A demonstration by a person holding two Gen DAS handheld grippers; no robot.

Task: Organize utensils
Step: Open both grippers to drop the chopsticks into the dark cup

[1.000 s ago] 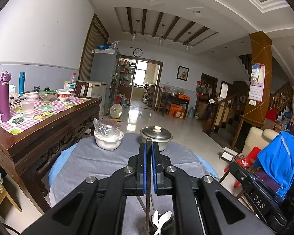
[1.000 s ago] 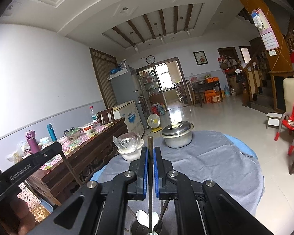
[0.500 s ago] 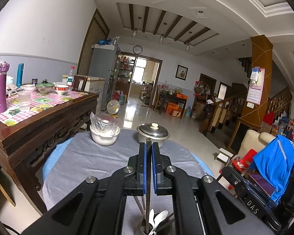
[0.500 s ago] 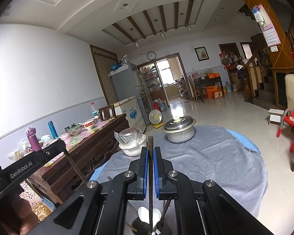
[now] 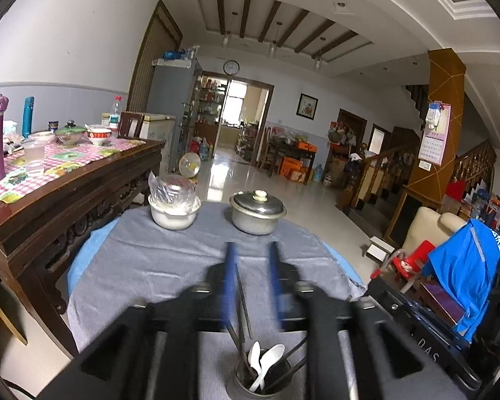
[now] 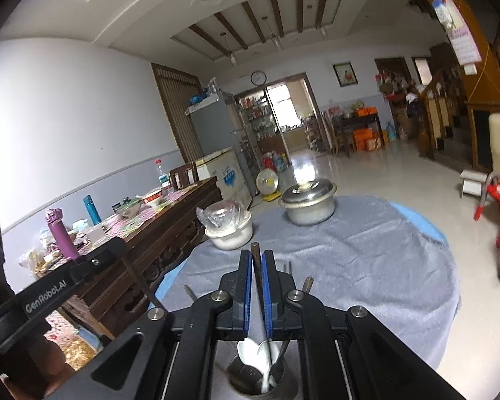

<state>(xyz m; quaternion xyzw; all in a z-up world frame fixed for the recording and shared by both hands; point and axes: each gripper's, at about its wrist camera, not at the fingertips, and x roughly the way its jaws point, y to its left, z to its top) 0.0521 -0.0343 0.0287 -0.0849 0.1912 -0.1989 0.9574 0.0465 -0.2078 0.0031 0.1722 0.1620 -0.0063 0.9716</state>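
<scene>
From my left wrist camera, the left gripper (image 5: 251,250) hangs above the metal utensil cup (image 5: 261,380) at the near edge of the grey-clothed round table (image 5: 143,266). Its blue-padded jaws have just been opening and now stand apart, blurred. A dark chopstick (image 5: 241,303) leans beside the left pad, its lower end in the cup; I cannot tell whether it touches the pad. Two white spoons (image 5: 266,363) stand in the cup with more dark sticks. Farther back sit a white bowl (image 5: 173,215) covered in plastic and a lidded steel pot (image 5: 256,213).

From my right wrist camera, the right gripper (image 6: 256,256) has its jaws nearly closed, pinching a second dark chopstick (image 6: 260,283) that runs upright between the pads, its lower end down at the same cup (image 6: 260,381). The left gripper's body shows at the left edge. The bowl (image 6: 230,233) and pot (image 6: 308,205) sit beyond.
</scene>
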